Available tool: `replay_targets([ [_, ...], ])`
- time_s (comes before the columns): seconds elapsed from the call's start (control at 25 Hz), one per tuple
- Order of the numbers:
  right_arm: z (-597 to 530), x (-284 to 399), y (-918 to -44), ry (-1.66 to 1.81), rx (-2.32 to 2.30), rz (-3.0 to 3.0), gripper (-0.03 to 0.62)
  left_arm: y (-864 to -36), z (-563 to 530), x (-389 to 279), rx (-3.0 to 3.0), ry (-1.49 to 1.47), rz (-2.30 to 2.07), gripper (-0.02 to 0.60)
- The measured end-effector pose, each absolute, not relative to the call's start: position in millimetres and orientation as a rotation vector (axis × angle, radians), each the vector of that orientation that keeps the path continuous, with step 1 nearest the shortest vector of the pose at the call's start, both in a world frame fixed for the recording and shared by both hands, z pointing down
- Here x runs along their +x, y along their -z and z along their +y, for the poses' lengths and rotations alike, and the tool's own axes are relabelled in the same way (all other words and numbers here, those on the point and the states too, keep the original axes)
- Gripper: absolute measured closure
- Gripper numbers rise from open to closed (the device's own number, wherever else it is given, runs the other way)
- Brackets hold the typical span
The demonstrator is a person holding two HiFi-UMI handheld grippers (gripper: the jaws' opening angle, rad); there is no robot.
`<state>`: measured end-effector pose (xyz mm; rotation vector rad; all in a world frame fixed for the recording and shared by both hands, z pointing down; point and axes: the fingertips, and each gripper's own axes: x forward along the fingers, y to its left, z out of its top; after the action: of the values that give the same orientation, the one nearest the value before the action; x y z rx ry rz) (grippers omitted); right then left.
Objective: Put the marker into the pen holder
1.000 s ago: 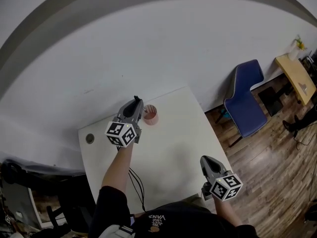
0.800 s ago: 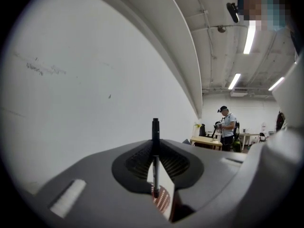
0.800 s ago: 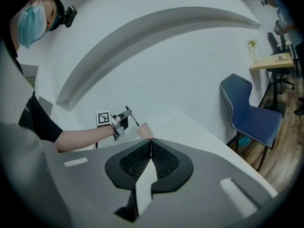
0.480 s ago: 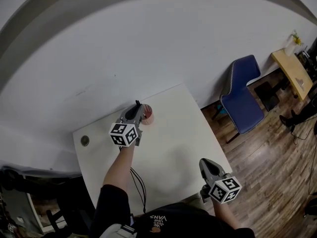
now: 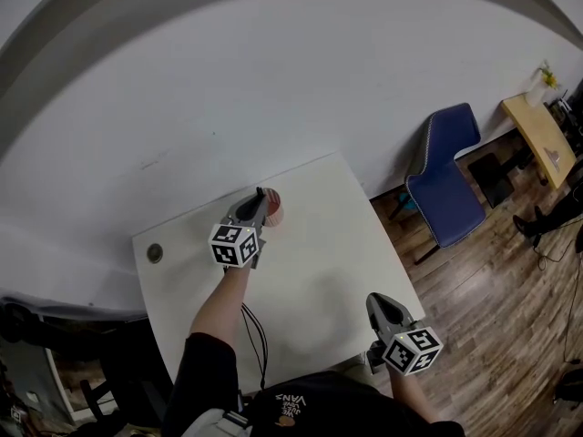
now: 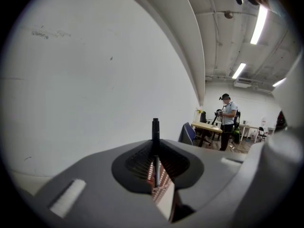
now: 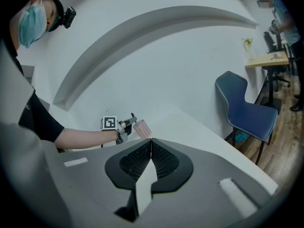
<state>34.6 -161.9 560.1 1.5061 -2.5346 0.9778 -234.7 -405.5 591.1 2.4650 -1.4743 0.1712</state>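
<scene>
A thin black marker [image 6: 155, 129] stands upright between the jaws of my left gripper [image 6: 155, 148], which is shut on it. Just under the jaws shows the pink mesh pen holder [image 6: 162, 186]. In the head view the left gripper [image 5: 259, 201] hovers over the near left rim of the pen holder [image 5: 274, 211], at the back of the white table [image 5: 319, 244]. From the right gripper view, the left gripper [image 7: 127, 124] touches or almost touches the pen holder [image 7: 142, 128]. My right gripper [image 5: 376, 301] hangs at the table's near right edge, shut and empty [image 7: 151, 141].
A round cable port [image 5: 155, 253] sits at the table's far left, and a black cable [image 5: 255, 335] runs along the near side. A blue chair [image 5: 451, 185] and a wooden desk [image 5: 542, 135] stand to the right. A person [image 6: 228, 122] stands far off.
My left gripper has edged right with the marker, closer over the pen holder. The right gripper has stayed at the near right edge.
</scene>
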Motion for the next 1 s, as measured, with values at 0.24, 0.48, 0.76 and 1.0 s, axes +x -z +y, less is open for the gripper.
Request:
replay_targets([
  [0.24,-161.0,36.6,-560.5,-0.977,1.514,-2.528,0.592,-598.7,-406.6,-232.5,2.463,-0.222,-1.474,0.489],
  [0.48,-158.6,38.1,-562.8,-0.978,1.524,-2.518,0.592,-607.5,-406.6,-231.2,2.458,-0.284,-1.472,0.489],
  [0.76,-156.3,36.9,-562.3,-0.976,1.523,-2.521,0.592,-608.2,-409.6,-228.5,2.451,-0.349,-1.480,0.489],
  [1.0,-153.7,39.3,-561.6,-0.973,1.527,-2.522,0.592,-612.3,-408.1,-228.3,2.446,-0.406,-1.477,0.489],
])
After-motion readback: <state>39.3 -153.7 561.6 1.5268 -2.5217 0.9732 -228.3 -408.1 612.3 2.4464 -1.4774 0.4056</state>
